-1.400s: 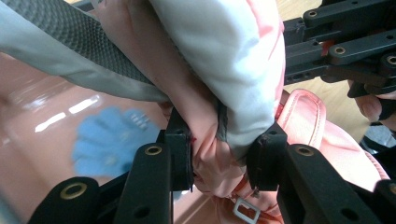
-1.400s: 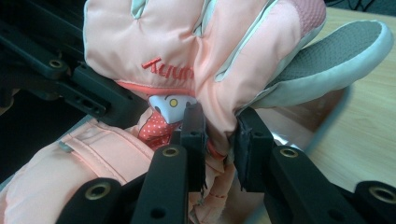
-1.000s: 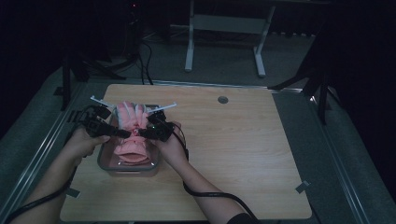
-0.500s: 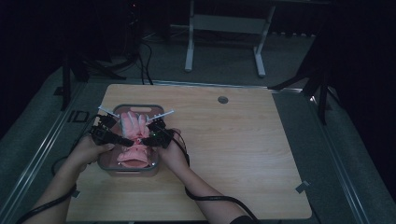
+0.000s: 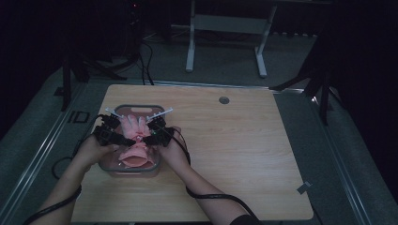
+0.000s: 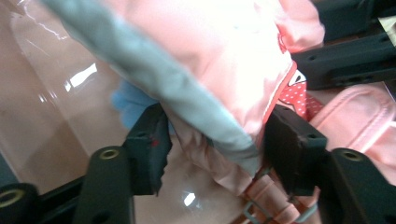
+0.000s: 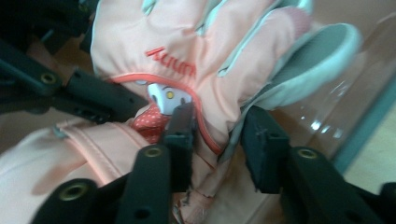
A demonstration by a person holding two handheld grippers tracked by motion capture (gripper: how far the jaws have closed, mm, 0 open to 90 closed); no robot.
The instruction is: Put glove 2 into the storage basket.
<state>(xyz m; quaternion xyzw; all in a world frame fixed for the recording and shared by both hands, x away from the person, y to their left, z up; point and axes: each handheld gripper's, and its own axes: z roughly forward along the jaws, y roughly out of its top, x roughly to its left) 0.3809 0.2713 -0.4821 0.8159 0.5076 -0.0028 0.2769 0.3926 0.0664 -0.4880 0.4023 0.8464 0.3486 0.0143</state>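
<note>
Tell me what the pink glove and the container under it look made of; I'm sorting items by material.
The pink glove looks like padded woven fabric, matte, with stitched seams, grey trim and an orange embroidered logo. The container seems clear glossy plastic: its wall shows bright glints and the table's wood through it; its rim looks grey.

Reaching in from the near edge of the table (image 5: 263, 154) with both forearms, converging over its left half. Holding the left gripper (image 5: 123, 139) angled inward, jaws closing on a fold of the pink glove (image 6: 219, 60). Holding the right gripper (image 5: 149, 138) just beside it, facing it, jaws pinching the same glove at its cuff. Trailing a cable from the right wrist back toward the table's near edge.
</note>
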